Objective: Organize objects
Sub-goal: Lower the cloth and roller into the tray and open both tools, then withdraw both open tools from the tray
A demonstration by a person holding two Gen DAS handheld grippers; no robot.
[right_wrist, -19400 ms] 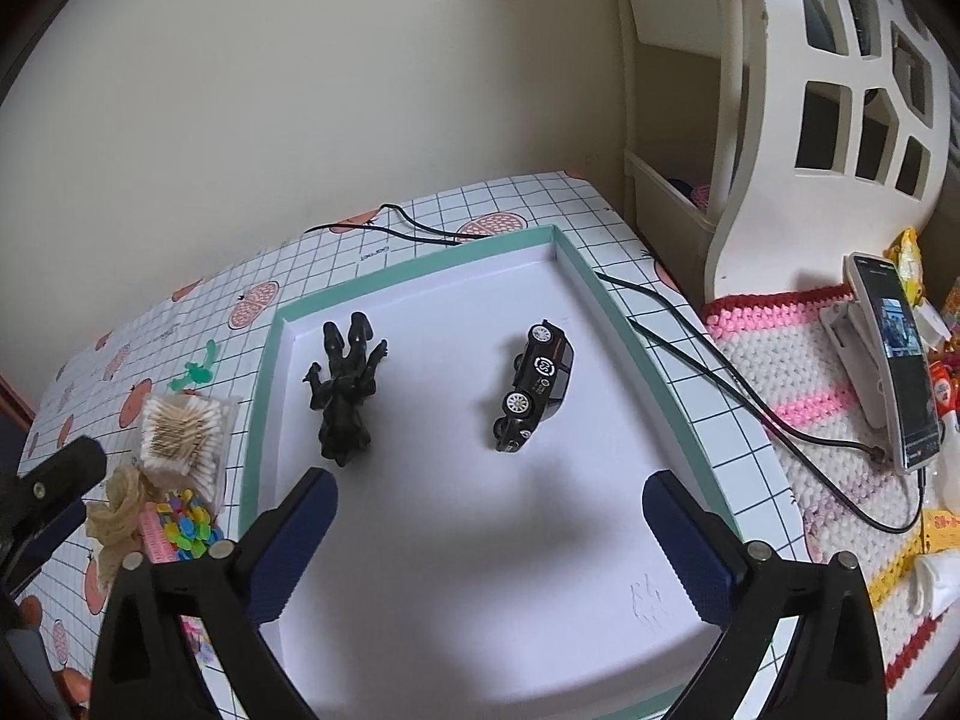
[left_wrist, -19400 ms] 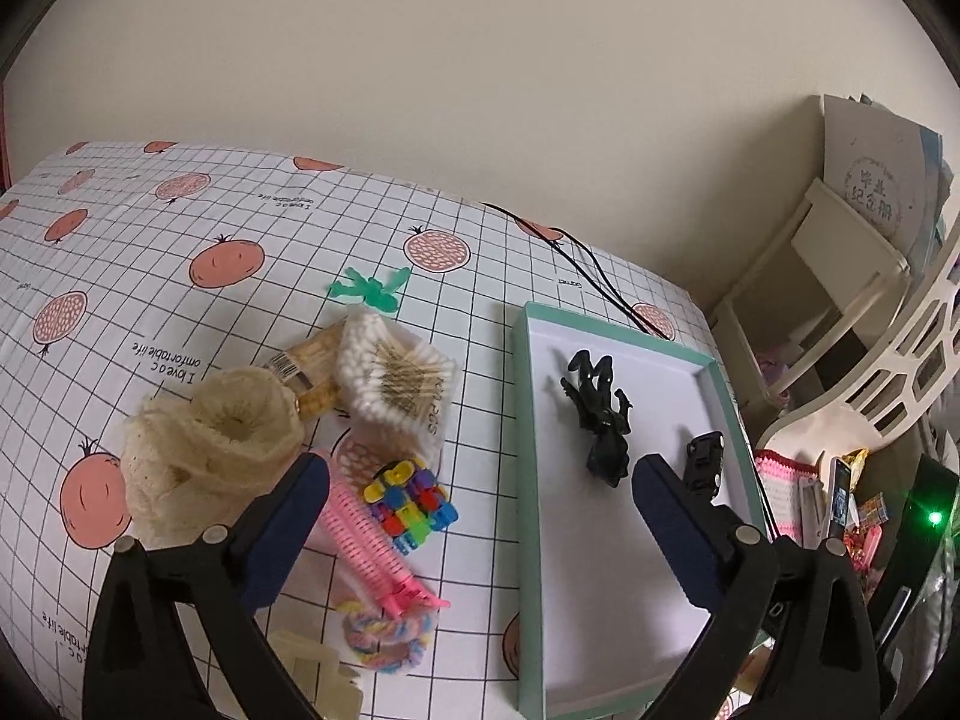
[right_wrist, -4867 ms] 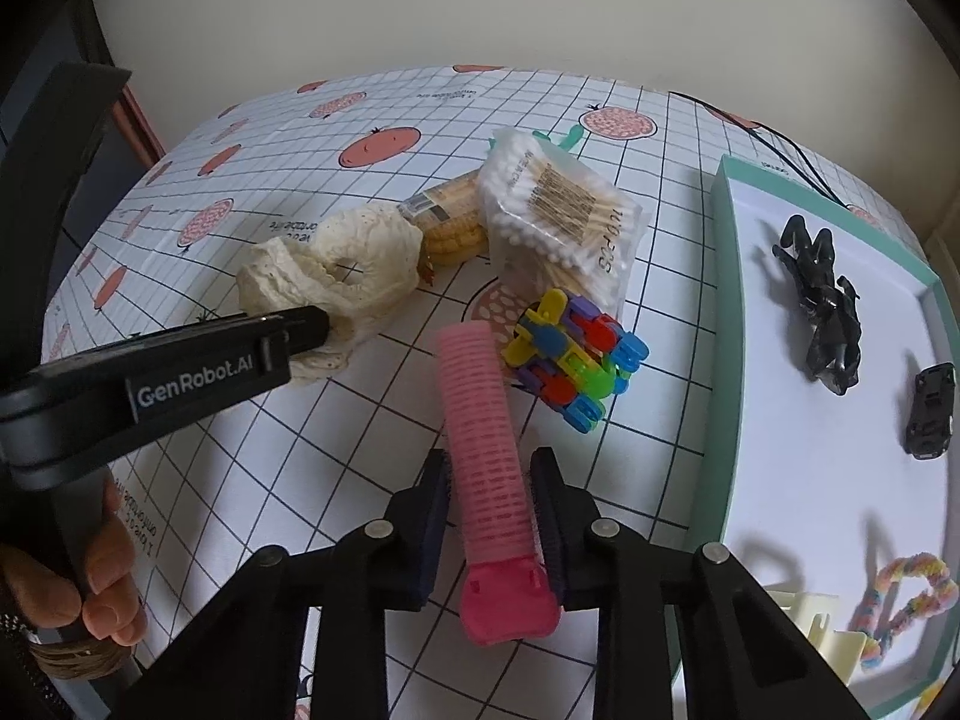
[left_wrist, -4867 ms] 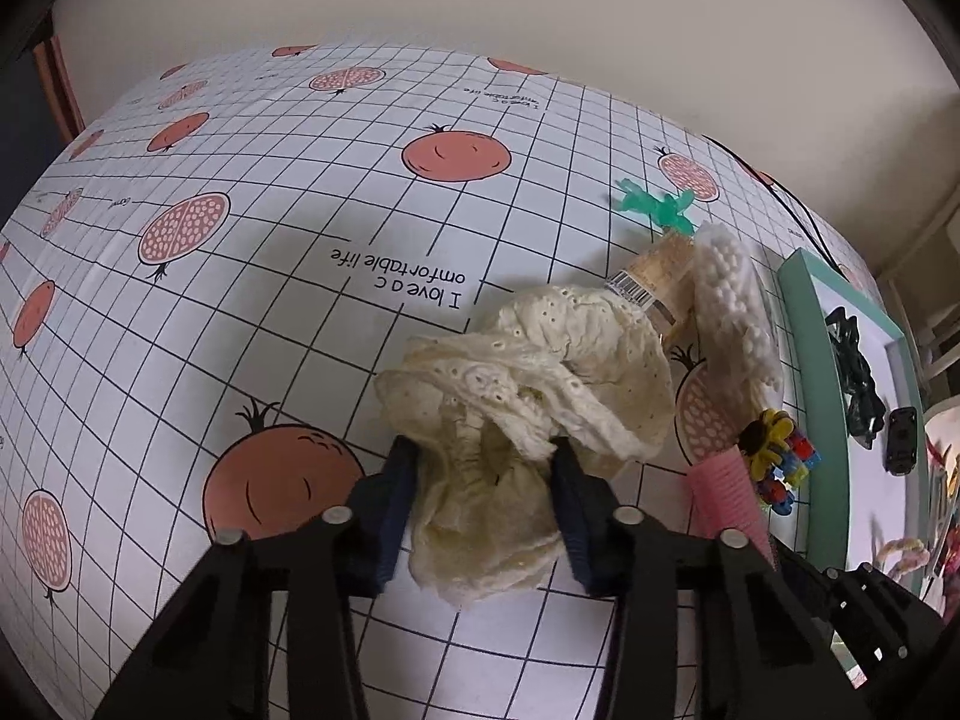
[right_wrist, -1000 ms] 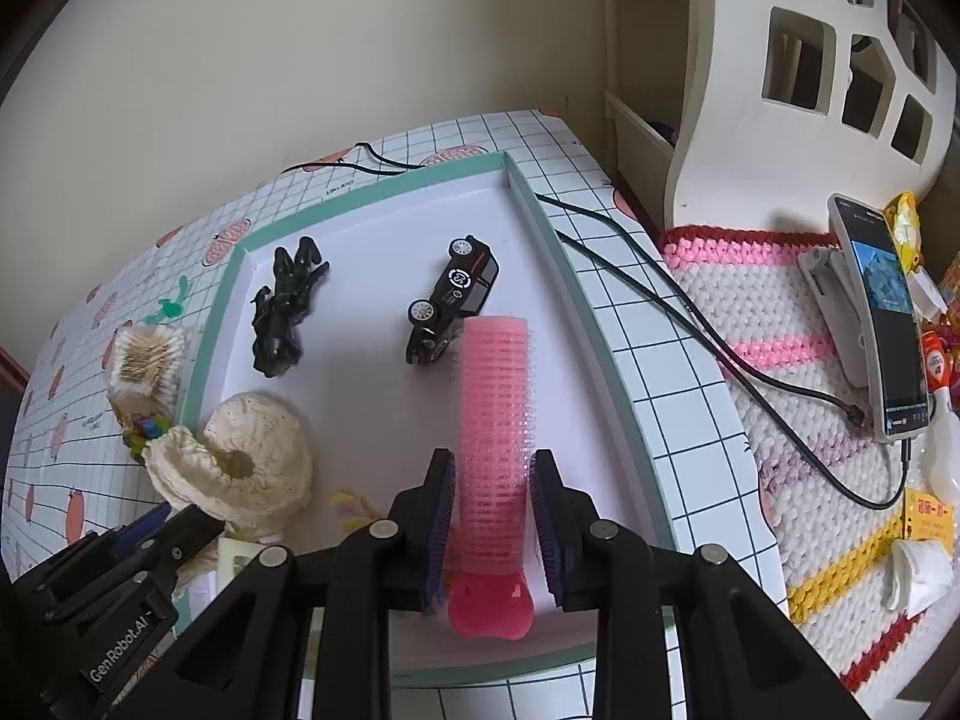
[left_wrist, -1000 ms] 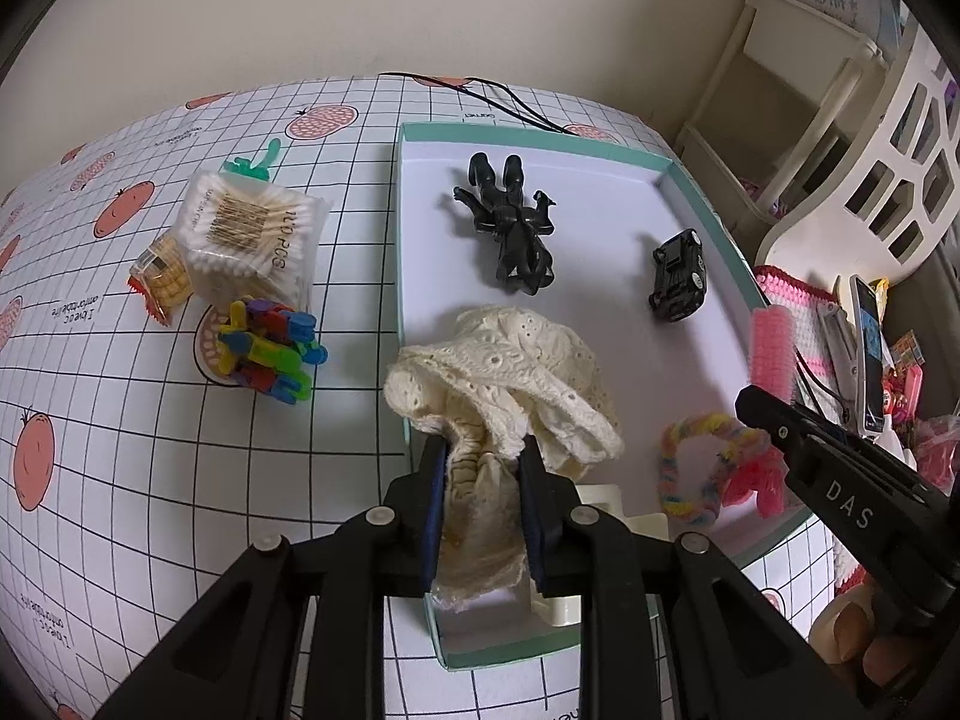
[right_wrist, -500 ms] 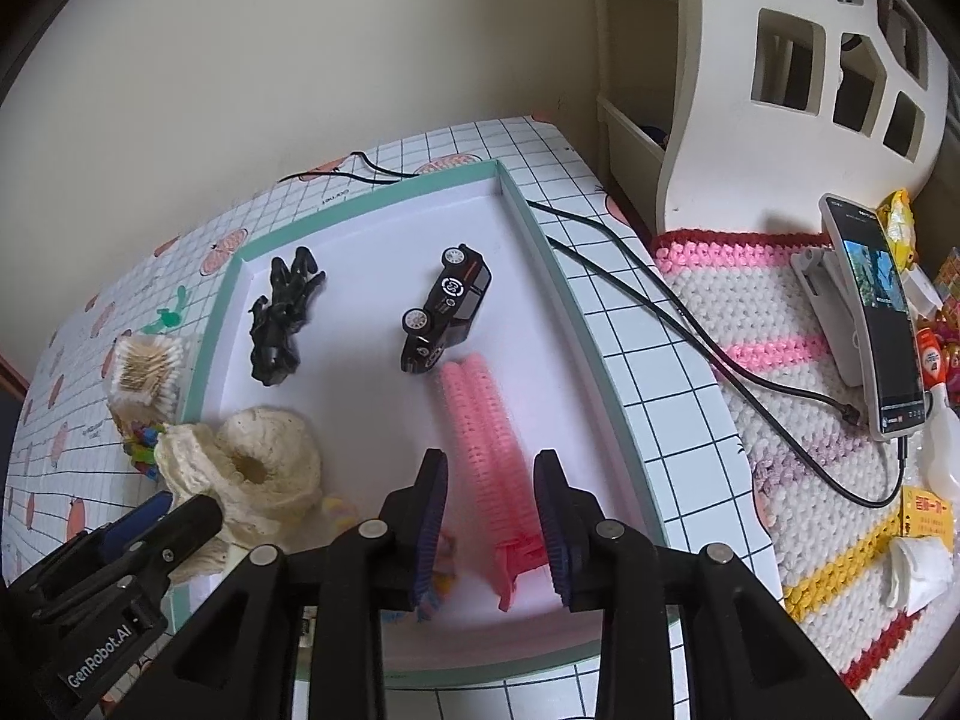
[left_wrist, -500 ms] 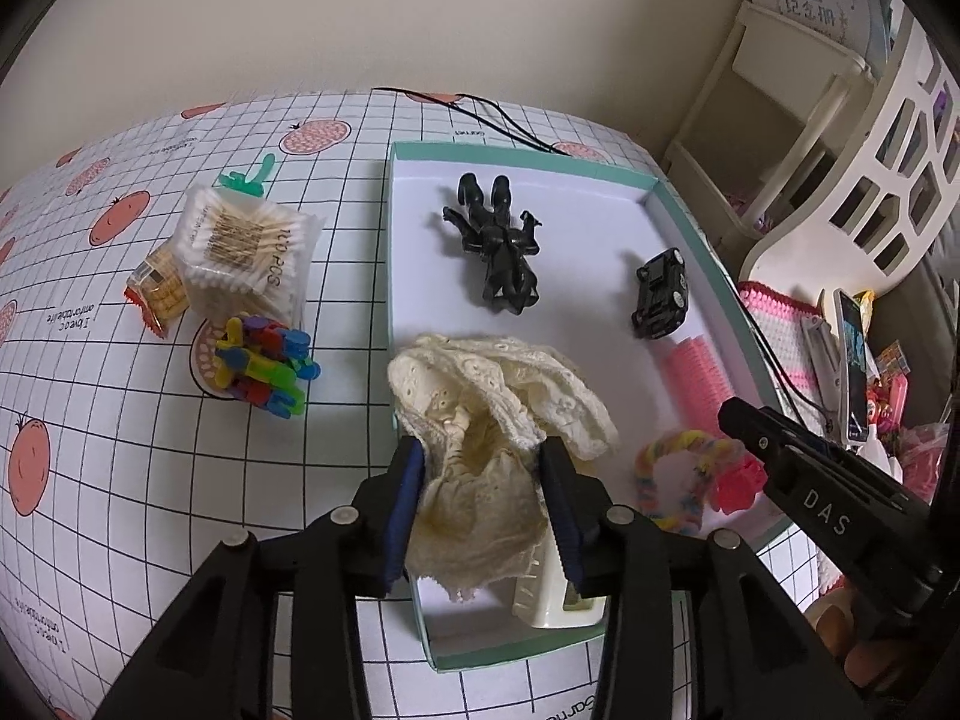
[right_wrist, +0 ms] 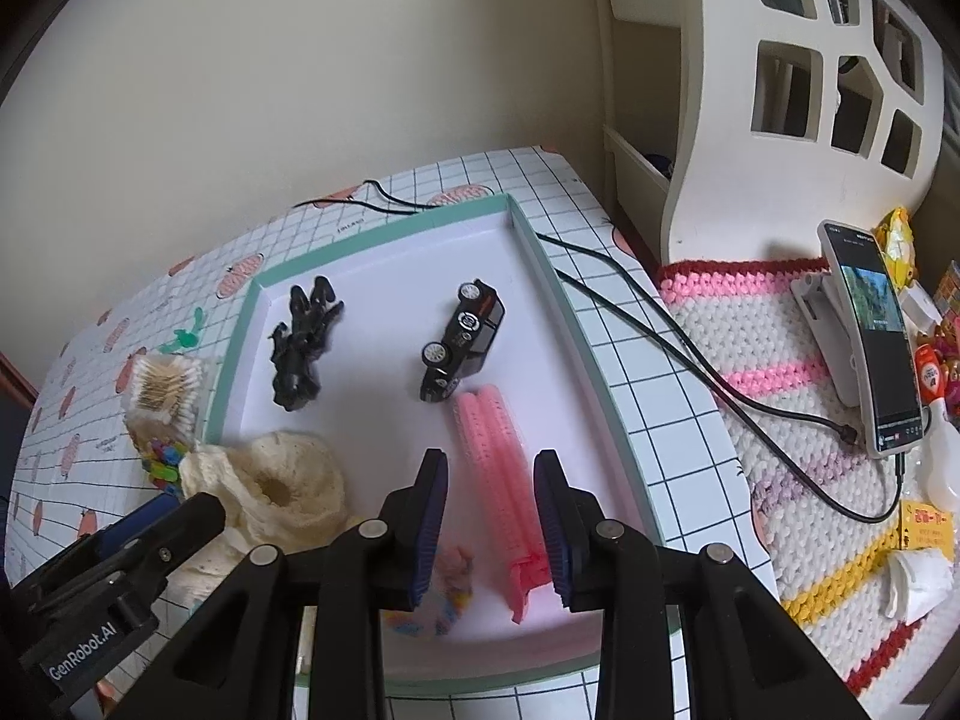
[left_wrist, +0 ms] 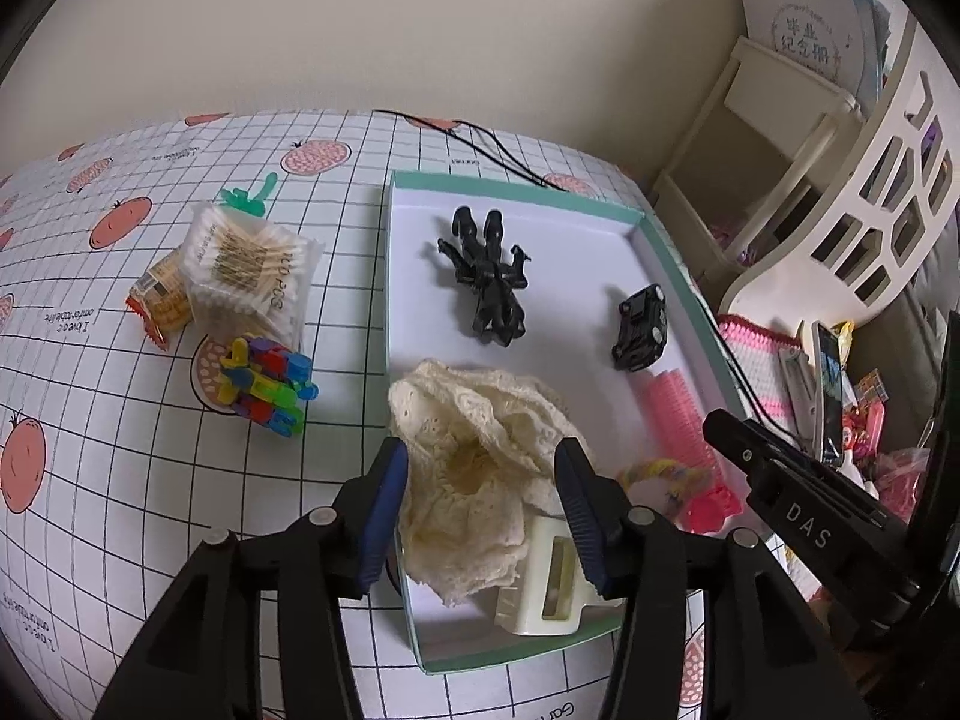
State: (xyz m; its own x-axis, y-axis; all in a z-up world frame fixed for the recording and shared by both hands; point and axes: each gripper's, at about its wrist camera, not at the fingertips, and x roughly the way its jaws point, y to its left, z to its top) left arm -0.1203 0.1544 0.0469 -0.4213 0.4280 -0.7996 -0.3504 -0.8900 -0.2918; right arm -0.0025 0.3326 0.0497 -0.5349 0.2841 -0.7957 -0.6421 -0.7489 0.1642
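Since half a second ago both tongs have spread: the left tongs (left_wrist: 480,510) no longer pinch the cream lace scrunchie (left_wrist: 480,468), and the right tongs (right_wrist: 491,525) have widened further around the pink hair roller (right_wrist: 498,468), which has stayed lying flat. Both now stand open with nothing gripped.

The landmark is the green-rimmed tray (left_wrist: 516,183) on the checked tabletop (left_wrist: 120,480). Inside it, the scrunchie sits at the near left edge, its lace spilling over the rim and partly covering a cream claw clip (left_wrist: 549,579) at the near end. The roller lies along the tray's right wall, with a pastel hair tie (left_wrist: 651,474) just beside its near end. A black toy car (right_wrist: 462,339) touches or nearly touches the roller's far tip, and a black figure (left_wrist: 486,276) lies at the tray's far left.

Left of the tray, on the tabletop, rest a cotton swab pack (left_wrist: 246,267), a biscuit packet (left_wrist: 159,294), colourful building blocks (left_wrist: 264,387) and a green clip (left_wrist: 246,195).
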